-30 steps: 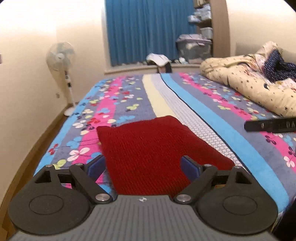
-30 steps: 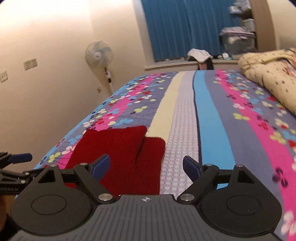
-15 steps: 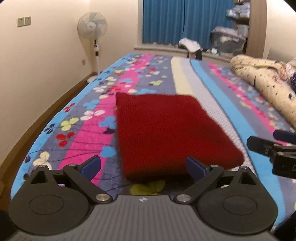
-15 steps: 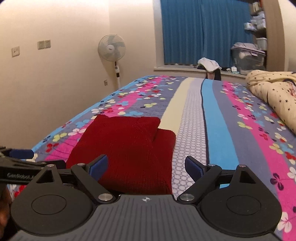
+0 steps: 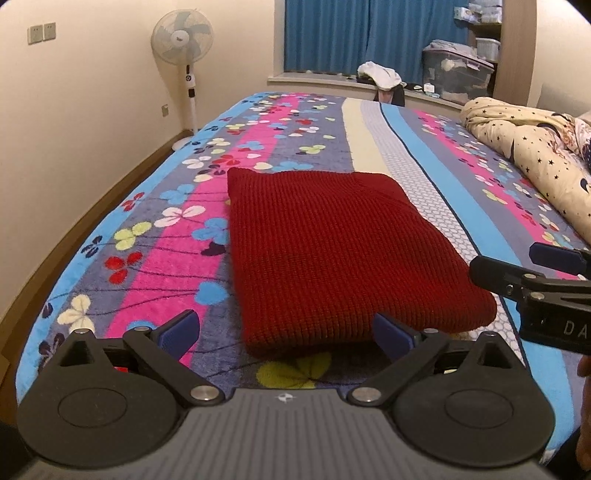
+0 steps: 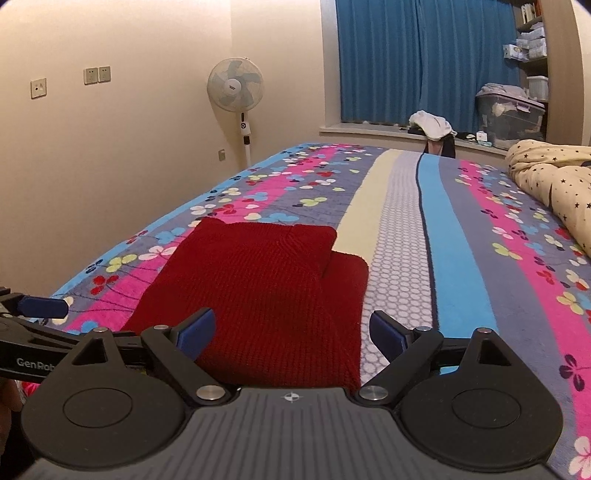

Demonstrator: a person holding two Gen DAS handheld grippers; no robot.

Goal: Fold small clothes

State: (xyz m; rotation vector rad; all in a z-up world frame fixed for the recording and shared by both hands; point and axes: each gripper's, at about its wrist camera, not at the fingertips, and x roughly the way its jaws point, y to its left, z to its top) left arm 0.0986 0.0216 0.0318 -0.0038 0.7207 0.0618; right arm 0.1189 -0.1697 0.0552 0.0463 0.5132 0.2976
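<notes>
Both the left hand-held gripper and the right hand-held gripper are released with nothing between their fingers, so if either one catches only the top layer of the red sweater just ahead of it, the fold can fall open.

The red knit's near edge hides behind the right claw, seemingly empty.

Dark red knit garment ahead of blue-padded black grippers. Bedcover: pink, blue, grey stripes w/ clover print. Curtain far ahead, blue. Quilt cream w/ stars.
</notes>
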